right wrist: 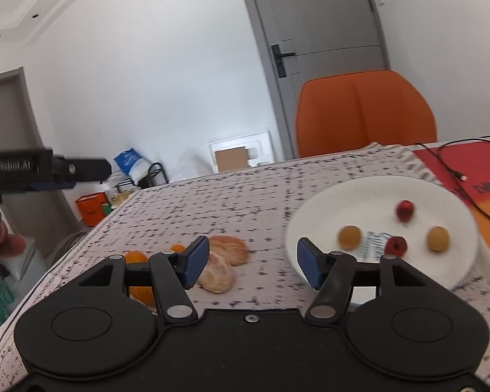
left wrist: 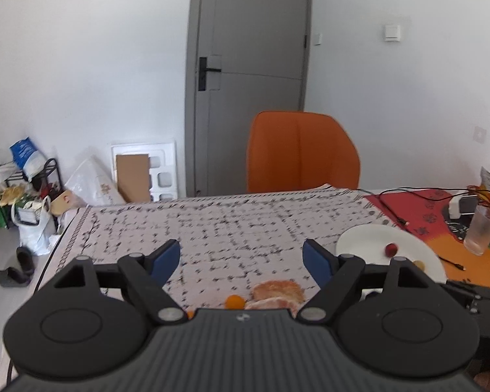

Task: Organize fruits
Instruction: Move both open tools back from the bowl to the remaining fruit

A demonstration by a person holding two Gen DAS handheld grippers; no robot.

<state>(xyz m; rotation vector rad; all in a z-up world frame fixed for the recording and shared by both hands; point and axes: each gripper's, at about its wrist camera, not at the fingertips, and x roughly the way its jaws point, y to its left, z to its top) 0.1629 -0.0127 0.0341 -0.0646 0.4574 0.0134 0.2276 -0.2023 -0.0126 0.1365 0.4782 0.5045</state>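
Note:
A white plate (right wrist: 441,271) on the patterned table holds two red fruits (right wrist: 404,209) and two yellow-brown fruits (right wrist: 349,236). Peeled orange pieces (right wrist: 219,272) and small oranges (right wrist: 135,257) lie left of the plate. My right gripper (right wrist: 253,261) is open and empty, hovering above the table between the orange pieces and the plate. My left gripper (left wrist: 241,259) is open and empty above the table, with the orange pieces (left wrist: 277,290) and a small orange (left wrist: 234,301) just below it. The plate (left wrist: 362,241) lies to its right with a red fruit (left wrist: 391,249).
An orange chair (left wrist: 302,152) stands behind the table's far edge. A plastic cup (left wrist: 481,233), cables and a charger lie on the red-orange cloth (left wrist: 418,209) at the right. Bags and a rack crowd the floor at the left (left wrist: 26,202).

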